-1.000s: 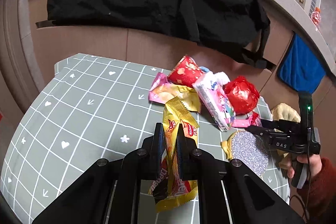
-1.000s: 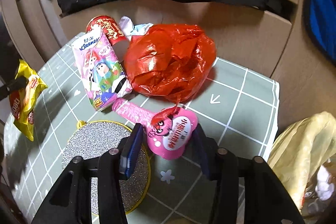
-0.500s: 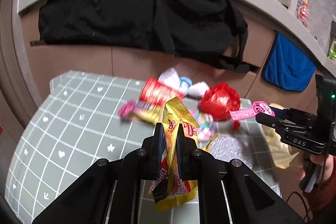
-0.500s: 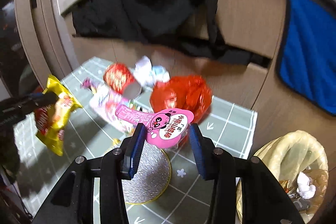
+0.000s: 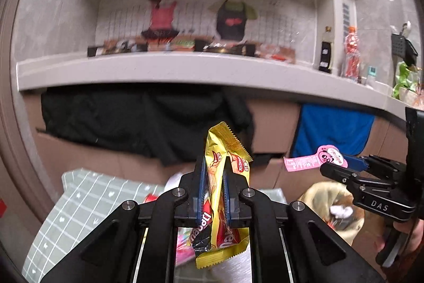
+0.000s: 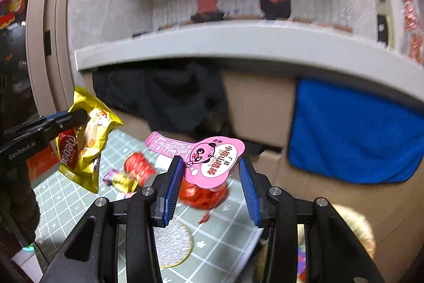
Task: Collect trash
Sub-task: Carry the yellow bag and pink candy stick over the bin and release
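My left gripper (image 5: pixel 214 169) is shut on a yellow snack wrapper (image 5: pixel 225 147), which hangs upright between the blue pads, lifted off the table. The right wrist view shows the same wrapper (image 6: pixel 84 145) at the left, pinched by the left gripper (image 6: pixel 76 117). My right gripper (image 6: pixel 210 161) is shut on a pink candy packet (image 6: pixel 214 161) with a cartoon label, held in the air. From the left wrist view the pink packet (image 5: pixel 315 159) sticks out leftward from the right gripper (image 5: pixel 341 166). A yellow bin bag (image 5: pixel 326 198) sits below the right gripper.
On the green checked tablecloth (image 6: pixel 220 243) lie a red plastic bag (image 6: pixel 201 194), a red packet (image 6: pixel 139 166), a small crumpled wrapper (image 6: pixel 119 179) and a silver round mat (image 6: pixel 172 243). A blue towel (image 6: pixel 352 134) and black cloth (image 6: pixel 164 97) hang under the counter behind.
Both grippers have risen from the table and tipped upward, each carrying its piece. The pink packet left the tabletop. The wall and counter now fill the upper views.
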`<state>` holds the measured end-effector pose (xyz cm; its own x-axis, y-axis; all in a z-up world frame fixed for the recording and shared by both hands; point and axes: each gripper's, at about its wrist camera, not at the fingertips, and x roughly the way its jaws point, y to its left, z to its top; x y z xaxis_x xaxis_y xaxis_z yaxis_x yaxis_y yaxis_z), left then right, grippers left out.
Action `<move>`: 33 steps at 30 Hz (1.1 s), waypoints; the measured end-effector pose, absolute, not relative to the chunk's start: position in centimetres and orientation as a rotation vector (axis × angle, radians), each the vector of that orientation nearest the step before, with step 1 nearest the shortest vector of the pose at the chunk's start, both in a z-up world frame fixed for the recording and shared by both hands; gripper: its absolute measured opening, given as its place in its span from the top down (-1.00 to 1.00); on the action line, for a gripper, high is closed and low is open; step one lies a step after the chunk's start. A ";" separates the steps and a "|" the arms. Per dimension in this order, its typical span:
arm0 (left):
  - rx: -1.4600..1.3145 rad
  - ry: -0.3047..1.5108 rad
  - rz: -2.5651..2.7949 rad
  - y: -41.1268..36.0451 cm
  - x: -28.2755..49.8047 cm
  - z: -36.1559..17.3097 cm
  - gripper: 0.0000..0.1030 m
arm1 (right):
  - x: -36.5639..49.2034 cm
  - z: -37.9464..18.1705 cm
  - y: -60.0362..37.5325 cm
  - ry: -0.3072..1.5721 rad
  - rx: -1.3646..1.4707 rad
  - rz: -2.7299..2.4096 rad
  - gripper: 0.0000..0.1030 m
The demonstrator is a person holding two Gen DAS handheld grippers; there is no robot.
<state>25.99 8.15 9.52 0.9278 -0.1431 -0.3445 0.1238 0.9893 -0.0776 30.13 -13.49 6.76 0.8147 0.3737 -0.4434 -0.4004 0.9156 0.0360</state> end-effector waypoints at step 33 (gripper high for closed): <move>-0.067 0.375 -0.426 -14.6 29.9 7.6 0.77 | 25.9 7.4 -34.7 0.390 0.018 0.071 0.23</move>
